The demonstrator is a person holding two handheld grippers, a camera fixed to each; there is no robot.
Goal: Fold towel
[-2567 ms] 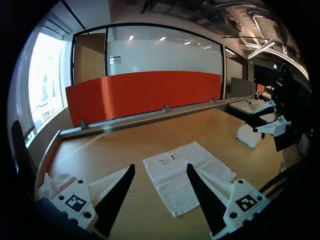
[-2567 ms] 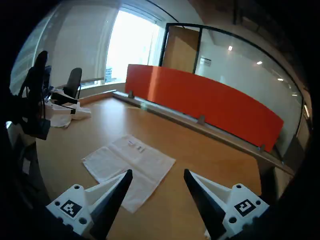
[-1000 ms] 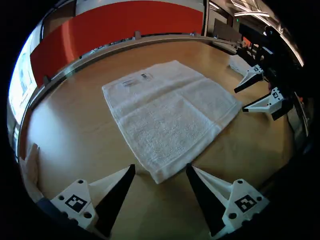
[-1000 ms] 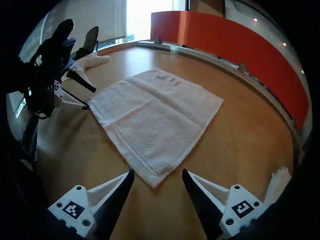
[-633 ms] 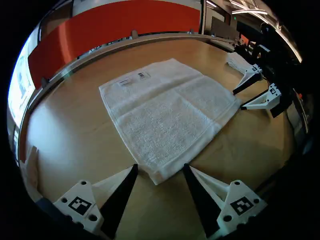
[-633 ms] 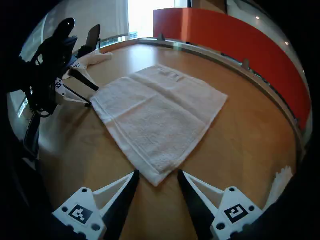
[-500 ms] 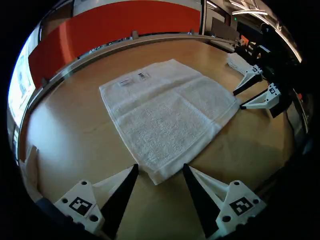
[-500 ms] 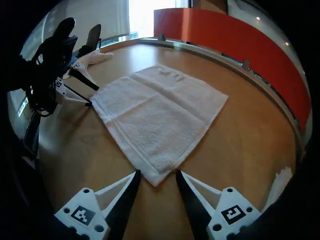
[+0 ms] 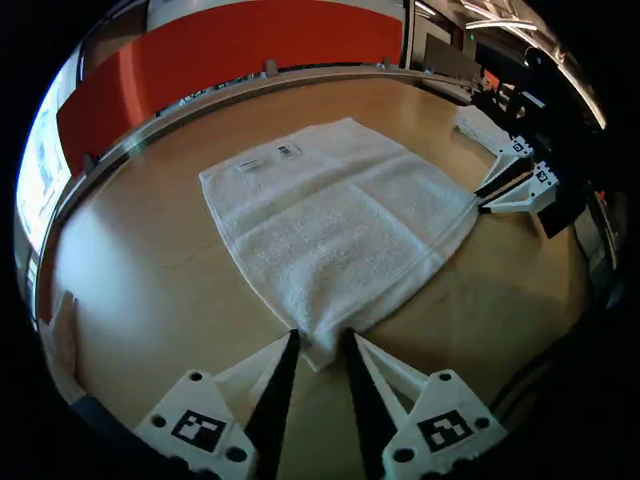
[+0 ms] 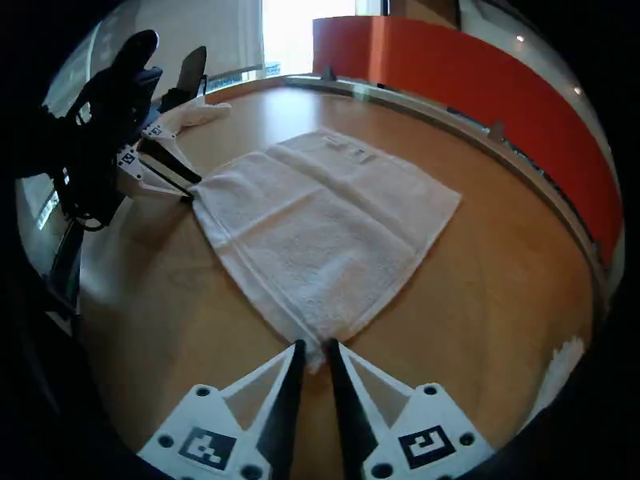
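A white towel (image 9: 336, 216) lies flat on the wooden table (image 9: 144, 240), its label at the far edge. In the left gripper view, my left gripper (image 9: 320, 340) has closed in on the towel's near corner, and the cloth puckers between the fingers. The right gripper (image 9: 482, 200) pinches the corner at the right. In the right gripper view, the towel (image 10: 320, 216) spreads out ahead, and my right gripper (image 10: 314, 348) is shut on its near corner. The left gripper (image 10: 186, 186), held by a dark-sleeved hand, grips the left corner.
An orange divider panel (image 9: 240, 48) runs along the table's far edge. A stack of white cloths (image 9: 476, 128) sits far right. A crumpled white cloth (image 10: 192, 116) lies behind the left gripper, near a chair (image 10: 188, 76). More white cloth (image 10: 560, 368) lies at the right.
Both grippers came down from above the table to the towel's near corners. Their fingers were wide open half a second ago and have now closed on the corners.
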